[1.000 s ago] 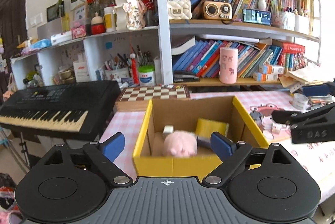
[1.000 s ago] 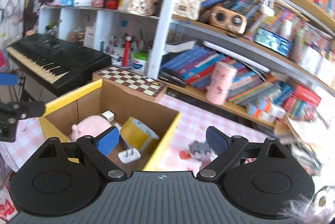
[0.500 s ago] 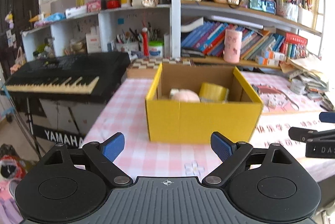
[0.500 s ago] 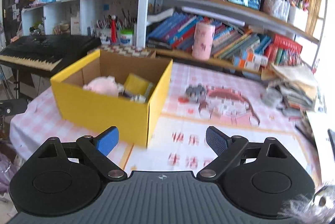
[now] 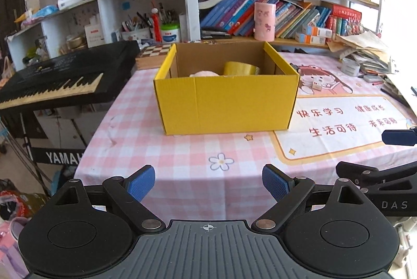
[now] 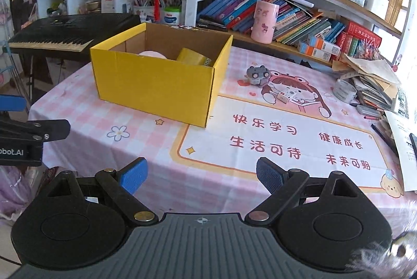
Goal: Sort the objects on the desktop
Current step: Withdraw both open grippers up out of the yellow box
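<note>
While both tools hang off the near edge of the tabletop, nothing sits between either pair of blue pads. The left tool (image 5: 208,184) has its jaws spread wide and empty over pink checked cloth; the right tool (image 6: 202,176) is the same, wide and empty over the printed pink desk mat (image 6: 286,146).

The open yellow cardboard box (image 6: 156,78) stands on the tabletop ahead and left of the right tool, dead ahead of the left tool. Inside it a pale pink round plush (image 6: 152,54) and a yellow tape roll (image 6: 191,56) show above the rim, so those look sorted already.

Loose things left, judged as next targets: a small grey toy figure (image 6: 256,73) sits on the mat just right of the box's right wall, apart from it. A small white and orange block (image 6: 284,96) lies nearer the tools, ahead and slightly right of the right tool; its long axis runs roughly across the view, tilted a little. A clear tape roll (image 6: 344,89) sits further right, beside the pile of papers.

All three lie on the right half, well apart from the left tool and behind the box corner from its view. Right tool is the nearer one; reach goes forward and slightly right, then back left to the box.
</note>
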{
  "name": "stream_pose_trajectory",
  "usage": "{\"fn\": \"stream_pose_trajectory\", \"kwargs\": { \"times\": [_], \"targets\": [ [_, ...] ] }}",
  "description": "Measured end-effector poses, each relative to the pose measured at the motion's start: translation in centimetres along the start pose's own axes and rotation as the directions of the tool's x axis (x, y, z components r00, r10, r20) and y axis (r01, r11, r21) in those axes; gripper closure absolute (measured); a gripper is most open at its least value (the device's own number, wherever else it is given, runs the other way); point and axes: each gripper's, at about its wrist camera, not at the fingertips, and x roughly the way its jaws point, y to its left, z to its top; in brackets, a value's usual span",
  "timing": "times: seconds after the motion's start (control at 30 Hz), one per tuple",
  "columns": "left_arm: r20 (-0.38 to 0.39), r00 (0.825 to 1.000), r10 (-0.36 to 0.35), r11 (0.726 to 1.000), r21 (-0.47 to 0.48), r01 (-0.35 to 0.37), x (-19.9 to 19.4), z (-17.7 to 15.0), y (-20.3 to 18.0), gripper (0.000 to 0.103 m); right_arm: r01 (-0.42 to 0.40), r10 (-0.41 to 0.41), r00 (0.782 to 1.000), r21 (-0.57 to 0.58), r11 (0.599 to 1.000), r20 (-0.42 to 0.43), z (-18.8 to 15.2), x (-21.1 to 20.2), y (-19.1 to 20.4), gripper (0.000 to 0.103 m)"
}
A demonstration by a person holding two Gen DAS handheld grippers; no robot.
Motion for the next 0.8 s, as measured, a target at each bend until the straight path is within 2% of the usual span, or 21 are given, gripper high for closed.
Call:
{"fn": "stream_pose_trajectory", "kwargs": {
  "times": [0.3,0.5,0.8],
  "targets": [
    [-0.033,0.998,-0.051,0.998,0.025,0.052,0.2,-0.8,-0.9,0.011,-0.008,0.006,0.999,-0.042,0.999,-0.041,-0.8,-0.1,1.0,0.013],
    [-0.075,0.992,-0.1,0.994,0.027,0.102,1.3,-0.9,-1.5,0.011,0.021,-0.024,0.997,-0.046,0.999,-0.068,-1.3,-0.1,0.6,0.013],
    [-0.098,0.982,-0.161,0.984,0.062,0.168,2.3,-0.2,-3.2,0.011,0.063,-0.066,0.993,-0.025,0.998,-0.101,-1.4,0.3,-0.6,0.012]
  ]
}}
